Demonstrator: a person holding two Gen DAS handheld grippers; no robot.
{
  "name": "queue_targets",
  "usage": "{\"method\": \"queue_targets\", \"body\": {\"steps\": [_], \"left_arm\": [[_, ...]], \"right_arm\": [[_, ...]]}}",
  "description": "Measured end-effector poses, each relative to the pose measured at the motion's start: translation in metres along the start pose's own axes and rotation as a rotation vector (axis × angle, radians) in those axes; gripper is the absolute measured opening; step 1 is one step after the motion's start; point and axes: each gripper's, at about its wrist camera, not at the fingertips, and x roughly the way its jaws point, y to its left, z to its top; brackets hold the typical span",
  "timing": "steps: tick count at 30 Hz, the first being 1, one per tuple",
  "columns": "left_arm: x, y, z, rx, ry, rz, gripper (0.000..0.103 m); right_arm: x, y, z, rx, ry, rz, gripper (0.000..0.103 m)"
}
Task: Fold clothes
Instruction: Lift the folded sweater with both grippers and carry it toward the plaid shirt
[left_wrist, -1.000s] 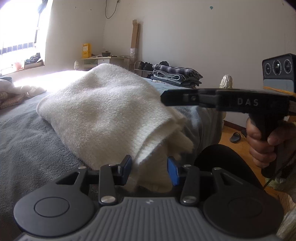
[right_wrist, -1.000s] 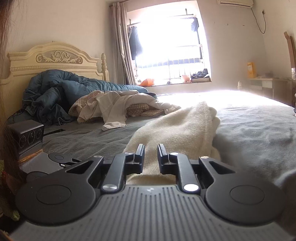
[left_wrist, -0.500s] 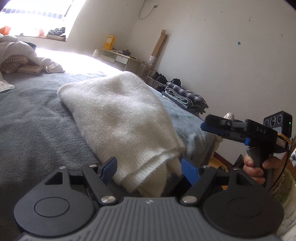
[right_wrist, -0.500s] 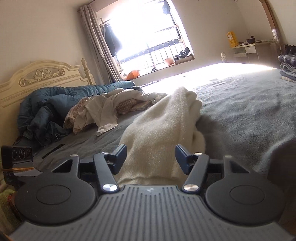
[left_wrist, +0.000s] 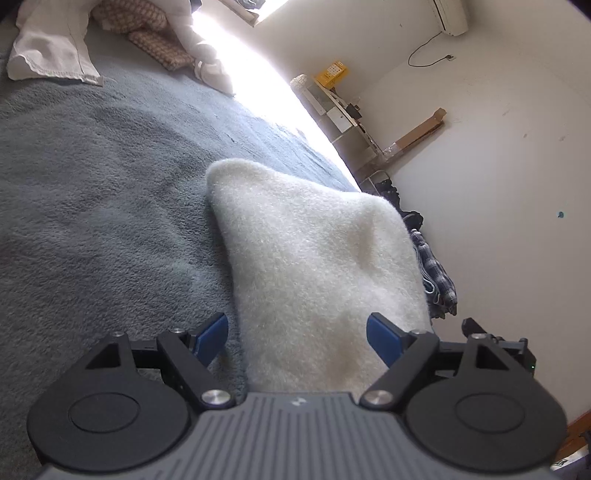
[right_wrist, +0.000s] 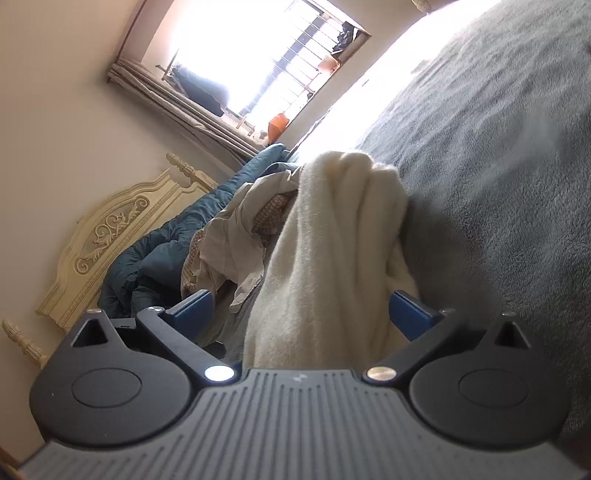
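The cream sweater (left_wrist: 317, 266) lies folded on the grey bed (left_wrist: 92, 206), both left tongs (left_wrist: 297, 338) and right tongs (right_wrist: 301, 308) wide open, gripping nothing, so this garment seems folded.

We see a bed (left_wrist: 92, 192) under a grey fleecy cover, with a carved cream headboard (right_wrist: 110, 236) against a pale wall. A barred window (right_wrist: 266, 62) with a drawn curtain (right_wrist: 177, 99) floods the room with glare. An air conditioner (left_wrist: 448, 14) hangs high above a small side table (left_wrist: 343, 110).
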Motion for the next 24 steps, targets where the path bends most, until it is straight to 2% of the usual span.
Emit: {"method": "queue_targets", "body": {"steps": [6, 10, 13, 16, 18, 20, 24], "left_arm": [[0.046, 0.025, 0.039, 0.019, 0.078, -0.122, 0.082], [0.069, 0.032, 0.056, 0.019, 0.161, -0.165, 0.084], [0.077, 0.034, 0.058, 0.015, 0.183, -0.181, 0.086], [0.083, 0.034, 0.058, 0.008, 0.197, -0.173, 0.087], [0.084, 0.028, 0.054, 0.046, 0.204, -0.13, 0.082], [0.085, 0.022, 0.052, 0.077, 0.209, -0.091, 0.082], [0.091, 0.017, 0.056, 0.013, 0.234, -0.035, 0.082]], "right_arm": [[0.058, -0.039, 0.031, 0.082, 0.099, 0.026, 0.102], [0.087, -0.047, 0.056, 0.132, 0.147, 0.05, 0.102], [0.104, -0.047, 0.064, 0.173, 0.185, 0.075, 0.102], [0.12, -0.034, 0.066, 0.121, 0.267, 0.03, 0.103], [0.124, -0.024, 0.063, 0.077, 0.32, 0.01, 0.102], [0.122, -0.023, 0.06, 0.072, 0.361, 0.009, 0.102], [0.122, -0.023, 0.057, 0.1, 0.419, -0.002, 0.102]]}}
